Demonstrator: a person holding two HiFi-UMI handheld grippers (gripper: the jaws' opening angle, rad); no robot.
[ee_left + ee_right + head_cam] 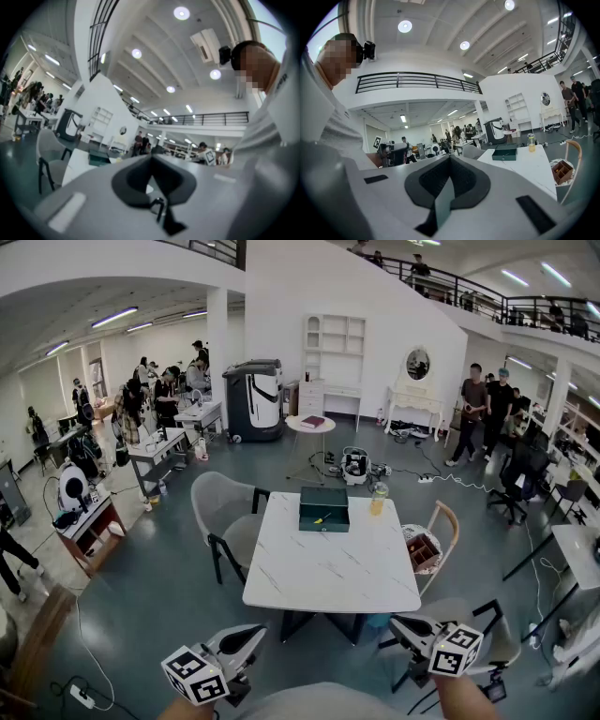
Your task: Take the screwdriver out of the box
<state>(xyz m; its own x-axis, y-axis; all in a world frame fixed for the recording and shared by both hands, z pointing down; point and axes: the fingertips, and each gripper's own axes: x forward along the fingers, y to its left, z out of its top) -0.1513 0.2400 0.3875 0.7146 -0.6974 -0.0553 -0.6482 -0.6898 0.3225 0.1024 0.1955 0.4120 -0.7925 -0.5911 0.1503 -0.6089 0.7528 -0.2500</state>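
One small yellow fleck (pixel 322 518) showing on dark green box (pixel 324 508); screwdriver itself too small to make out. Box sitting at far edge of white table (pixel 328 573), bottle (pixel 378 500) just beside; open tabletop stretching from box to near edge. Left gripper (pixel 255 635) and right gripper (pixel 397 623) hovering short of table, jaws pressed together, gripping nothing.

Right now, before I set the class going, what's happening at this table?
A person stands just short of the white table, holding the left tongs and the right tongs low in front of them, both shut and empty. The dark green box sits at the table's far end beside a bottle, untouched. Neither tongs has reached it yet.
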